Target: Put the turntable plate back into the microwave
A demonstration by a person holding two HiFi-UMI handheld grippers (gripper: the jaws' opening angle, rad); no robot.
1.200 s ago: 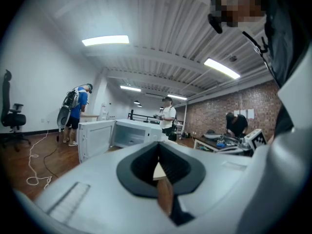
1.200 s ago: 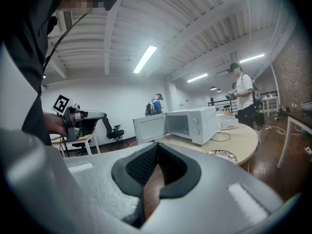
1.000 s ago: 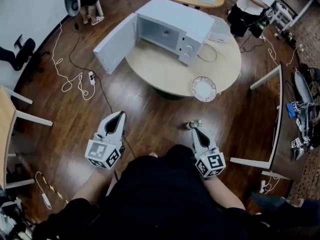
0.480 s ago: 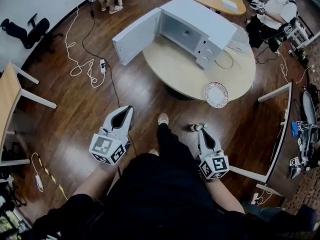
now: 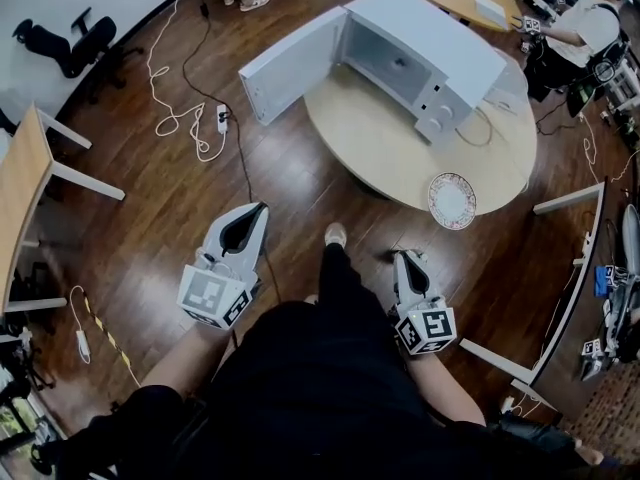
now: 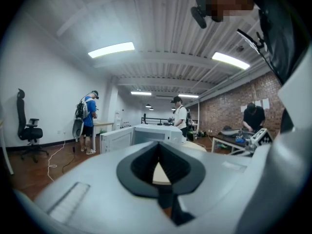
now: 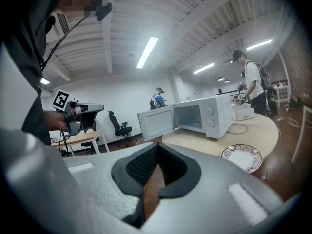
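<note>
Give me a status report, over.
Left gripper and right gripper shut, empty. Plate at table edge, microwave door open. No obstacle seen.

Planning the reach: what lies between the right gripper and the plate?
In the head view, only bare wooden floor and the round table edge separate the right gripper from the plate.

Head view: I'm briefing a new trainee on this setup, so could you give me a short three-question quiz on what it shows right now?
1. True or false: the microwave has its door standing open.
2. Where is the plate? A: inside the microwave. B: on the round table, near its edge. C: on top of the microwave.
3. Which is nearer the plate: the left gripper or the right gripper?

Key: 1 true; 2 B; 3 the right gripper.
</note>
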